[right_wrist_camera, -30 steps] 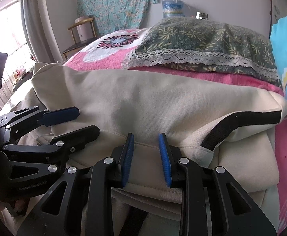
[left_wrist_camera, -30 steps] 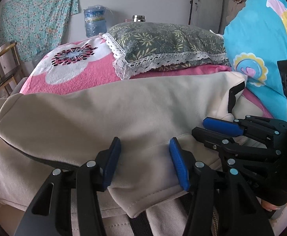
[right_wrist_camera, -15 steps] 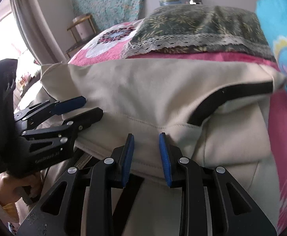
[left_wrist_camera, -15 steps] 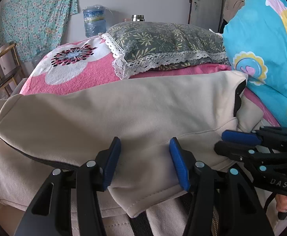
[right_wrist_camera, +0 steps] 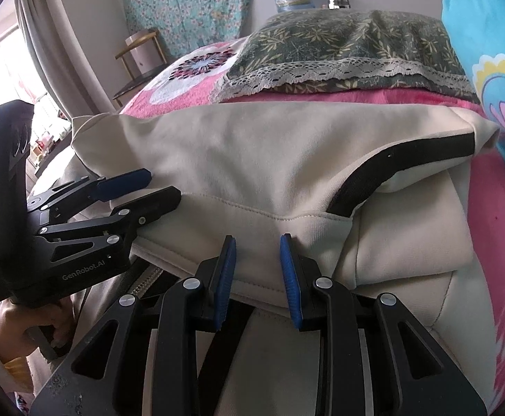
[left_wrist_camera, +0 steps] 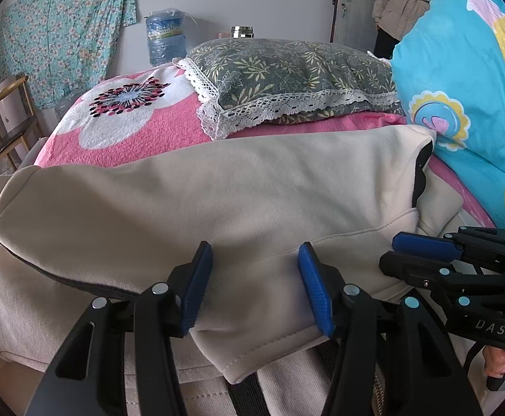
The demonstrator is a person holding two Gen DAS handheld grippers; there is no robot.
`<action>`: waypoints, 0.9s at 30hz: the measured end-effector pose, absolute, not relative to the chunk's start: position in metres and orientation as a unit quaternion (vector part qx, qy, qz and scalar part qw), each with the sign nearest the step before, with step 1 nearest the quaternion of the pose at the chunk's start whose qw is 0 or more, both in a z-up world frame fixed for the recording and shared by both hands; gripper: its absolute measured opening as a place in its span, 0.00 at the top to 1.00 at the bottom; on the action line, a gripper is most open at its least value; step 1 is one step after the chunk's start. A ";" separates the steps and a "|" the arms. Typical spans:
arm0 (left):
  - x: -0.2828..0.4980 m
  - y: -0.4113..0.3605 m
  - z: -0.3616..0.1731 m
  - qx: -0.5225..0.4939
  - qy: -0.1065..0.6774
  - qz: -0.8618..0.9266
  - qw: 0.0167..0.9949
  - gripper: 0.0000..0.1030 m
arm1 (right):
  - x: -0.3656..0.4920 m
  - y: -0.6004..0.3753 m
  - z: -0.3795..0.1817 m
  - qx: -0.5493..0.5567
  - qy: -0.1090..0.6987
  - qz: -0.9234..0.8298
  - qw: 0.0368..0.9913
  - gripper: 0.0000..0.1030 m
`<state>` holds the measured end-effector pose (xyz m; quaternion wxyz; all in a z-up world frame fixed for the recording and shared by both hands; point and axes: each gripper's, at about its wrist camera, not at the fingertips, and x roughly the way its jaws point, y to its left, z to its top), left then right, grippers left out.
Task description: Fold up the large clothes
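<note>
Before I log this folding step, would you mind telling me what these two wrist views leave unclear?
- Left gripper grip: left wrist view; the cream jacket lies between the pads, contact unclear.
- Right gripper grip: right wrist view; same doubt at the hem.
- Jacket's near part: cut off by both bottom edges and hidden by the grippers.
- Bottle label: left wrist view; too small.
- Blanket under the jacket: covered in both views.

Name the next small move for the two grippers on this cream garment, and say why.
Probably close both on the hem. The left hand-held gripper and right hand-held gripper each straddle the folded edge of the cream garment, but their blue pads do not look pressed on it. A firm pinch should come before any lift or further fold over the pink blanket.
</note>
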<state>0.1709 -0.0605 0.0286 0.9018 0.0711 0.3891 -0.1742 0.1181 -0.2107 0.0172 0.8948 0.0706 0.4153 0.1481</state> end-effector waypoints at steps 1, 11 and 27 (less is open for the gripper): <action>0.171 -0.061 0.028 0.071 0.389 -0.174 0.902 0.51 | 0.118 -0.211 0.017 0.070 0.415 0.148 0.895 0.74; 0.171 -0.062 0.028 0.071 0.389 -0.174 0.902 0.51 | 0.117 -0.212 0.018 0.074 0.414 0.150 0.895 0.74; 0.114 -0.071 0.066 0.180 0.349 -0.233 0.890 0.51 | 0.063 -0.189 0.065 -0.085 0.428 0.191 0.879 0.68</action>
